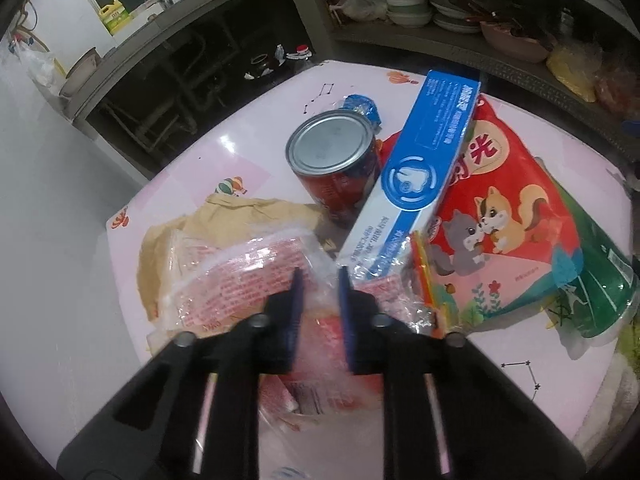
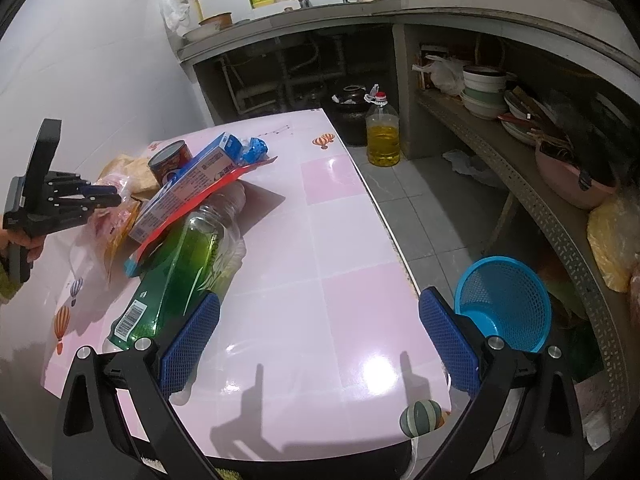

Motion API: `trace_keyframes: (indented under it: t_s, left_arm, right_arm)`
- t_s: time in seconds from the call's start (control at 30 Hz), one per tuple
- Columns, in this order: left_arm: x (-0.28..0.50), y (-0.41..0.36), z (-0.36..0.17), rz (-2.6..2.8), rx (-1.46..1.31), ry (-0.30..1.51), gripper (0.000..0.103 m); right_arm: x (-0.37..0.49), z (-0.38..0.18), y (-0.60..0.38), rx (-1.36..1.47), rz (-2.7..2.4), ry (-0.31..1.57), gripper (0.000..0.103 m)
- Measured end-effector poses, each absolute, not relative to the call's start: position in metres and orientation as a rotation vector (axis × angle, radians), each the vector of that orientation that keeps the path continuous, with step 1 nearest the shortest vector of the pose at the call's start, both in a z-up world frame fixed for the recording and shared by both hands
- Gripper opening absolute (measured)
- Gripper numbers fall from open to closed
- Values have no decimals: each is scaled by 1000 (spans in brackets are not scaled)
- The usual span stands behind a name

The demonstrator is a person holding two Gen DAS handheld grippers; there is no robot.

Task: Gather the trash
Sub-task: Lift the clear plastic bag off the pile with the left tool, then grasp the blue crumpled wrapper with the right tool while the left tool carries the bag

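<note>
The left gripper pinched a clear red-printed plastic wrapper between nearly closed fingers, near the table's left edge. Just beyond it lay brown paper, a red can, a blue box, a squirrel-printed bag and a green bottle. The right gripper hung wide open and empty over the table's near edge, with a blue basket on the floor beside it.
</note>
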State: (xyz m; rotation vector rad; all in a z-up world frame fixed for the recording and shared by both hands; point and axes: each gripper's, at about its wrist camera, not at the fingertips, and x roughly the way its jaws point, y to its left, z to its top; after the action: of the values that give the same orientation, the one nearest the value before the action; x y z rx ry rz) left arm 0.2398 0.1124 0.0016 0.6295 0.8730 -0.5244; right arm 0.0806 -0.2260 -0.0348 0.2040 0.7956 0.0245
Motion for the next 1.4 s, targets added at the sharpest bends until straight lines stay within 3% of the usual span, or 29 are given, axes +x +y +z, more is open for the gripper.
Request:
trace_keyframes:
  t_s: [0.2, 0.43, 0.6, 0.73, 0.97, 1.2, 1.4]
  left_arm:
    - [225, 119, 20, -497, 561, 780, 0]
    - [205, 140, 57, -441, 402, 635, 0]
    - [189, 158, 88, -407, 214, 533, 0]
    - [176, 177, 111, -410, 13, 472, 0]
    - [156, 189, 123, -466, -212, 411, 0]
    - [156, 183, 115, -498, -295, 407, 0]
    - [167, 169, 110, -520, -291, 419, 0]
  right_arm:
    - [83, -32, -227, 194, 16, 790, 97]
    - [106, -1, -236, 197, 60, 724, 97]
    - [164, 44, -246, 262, 206, 667, 97]
    - [243, 62, -239, 288, 400, 752, 97]
    - [403, 7, -182, 245, 503, 1109, 96]
    - [470, -64, -140, 165, 512, 1364, 94]
    - [476, -86, -123, 79, 520, 1422, 73]
